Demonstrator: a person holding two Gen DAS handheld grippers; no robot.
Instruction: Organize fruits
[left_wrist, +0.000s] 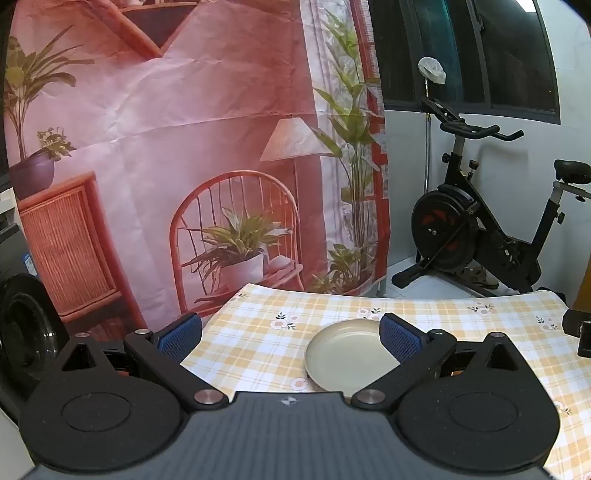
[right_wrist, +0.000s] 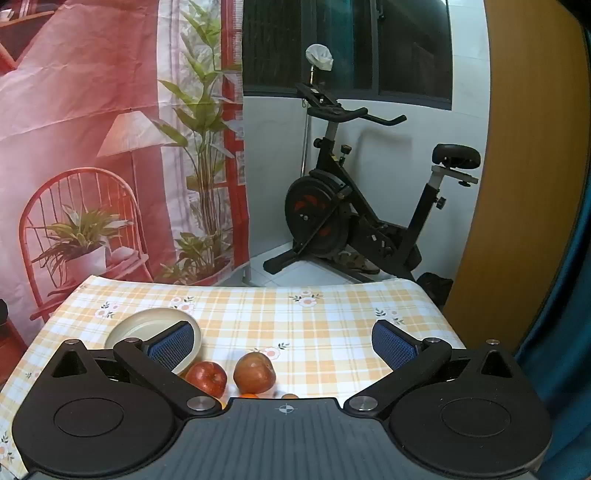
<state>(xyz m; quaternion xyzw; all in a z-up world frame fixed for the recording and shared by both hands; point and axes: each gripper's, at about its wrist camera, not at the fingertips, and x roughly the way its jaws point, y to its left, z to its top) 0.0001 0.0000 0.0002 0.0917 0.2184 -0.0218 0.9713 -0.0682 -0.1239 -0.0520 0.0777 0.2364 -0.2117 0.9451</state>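
A cream plate (left_wrist: 341, 356) lies empty on the yellow checked tablecloth (left_wrist: 258, 343), partly behind the right finger of my left gripper (left_wrist: 291, 334), which stands open above the table's left part with nothing between its fingers. In the right wrist view the same plate (right_wrist: 147, 326) sits at the left. Near it lie a red apple (right_wrist: 207, 378) and a duller reddish-brown apple (right_wrist: 255, 373). Two orange fruits (right_wrist: 248, 395) barely peek over the gripper body. My right gripper (right_wrist: 282, 343) is open over the apples, holding nothing.
The tablecloth (right_wrist: 314, 325) stretches bare toward the far edge and right. Behind the table hang a printed backdrop (left_wrist: 184, 147) and stands a black exercise bike (right_wrist: 351, 221). A wooden panel (right_wrist: 524, 184) rises at the right. A dark piece of the other gripper (left_wrist: 580, 332) shows at the right edge.
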